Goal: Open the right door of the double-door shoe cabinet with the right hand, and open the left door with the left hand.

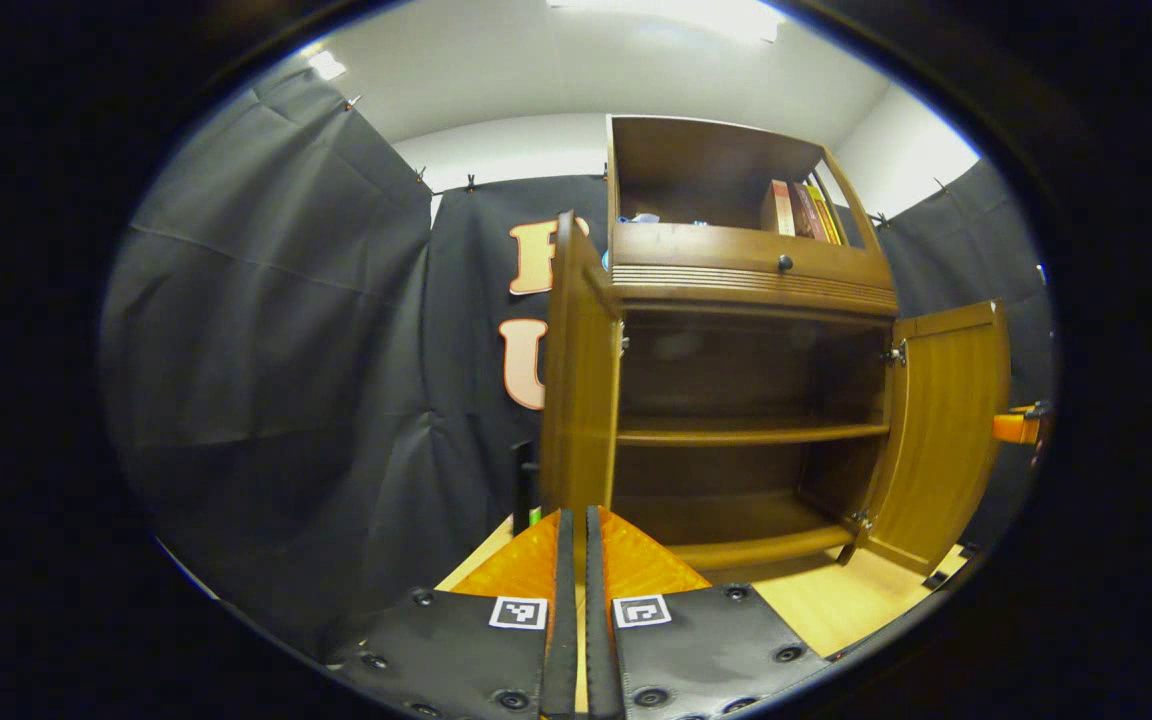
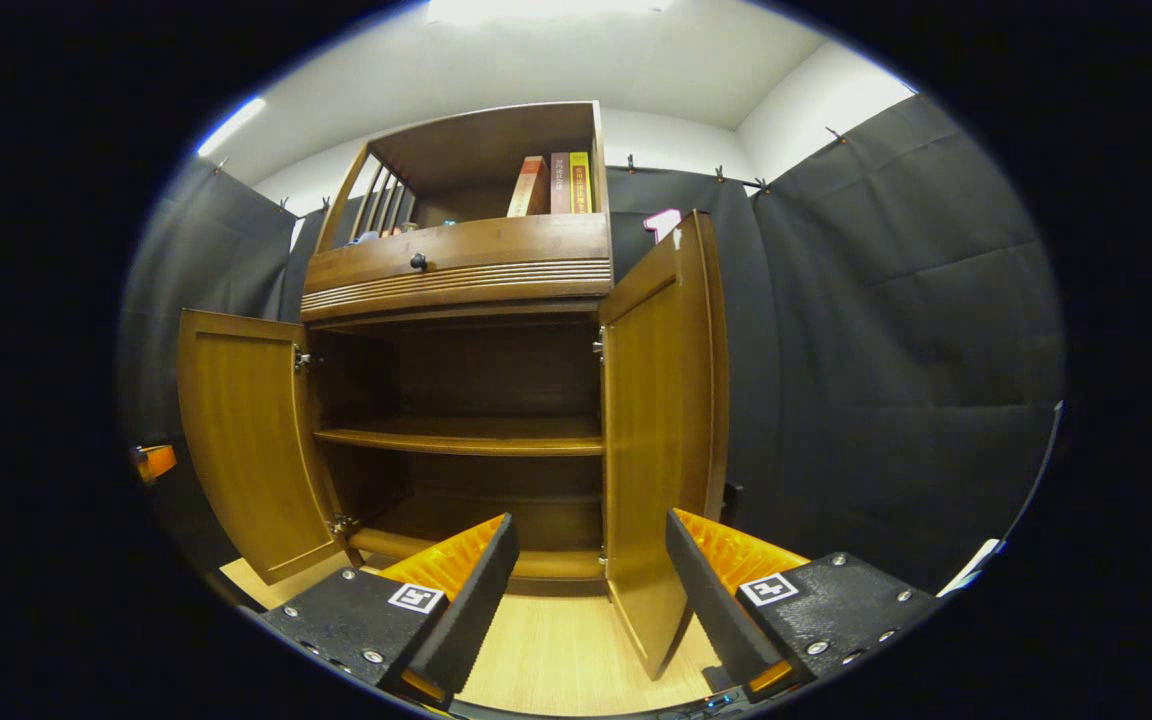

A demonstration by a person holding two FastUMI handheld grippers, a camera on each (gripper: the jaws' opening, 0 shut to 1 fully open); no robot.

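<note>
Cabinet (image 2: 456,270): right door (image 2: 661,420) at 12 and left door (image 1: 576,370) at 12 both swung open, task apparently done; my right fingers (image 2: 586,590) spread empty, left fingers (image 1: 573,600) closed on nothing.

Far right of the left claw (image 1: 579,530), the other claw (image 1: 1018,427) is cut off at the edge, its jaws unreadable. Small items (image 1: 644,217) on the top shelf (image 1: 716,225) are half hidden and too small to identify.
</note>
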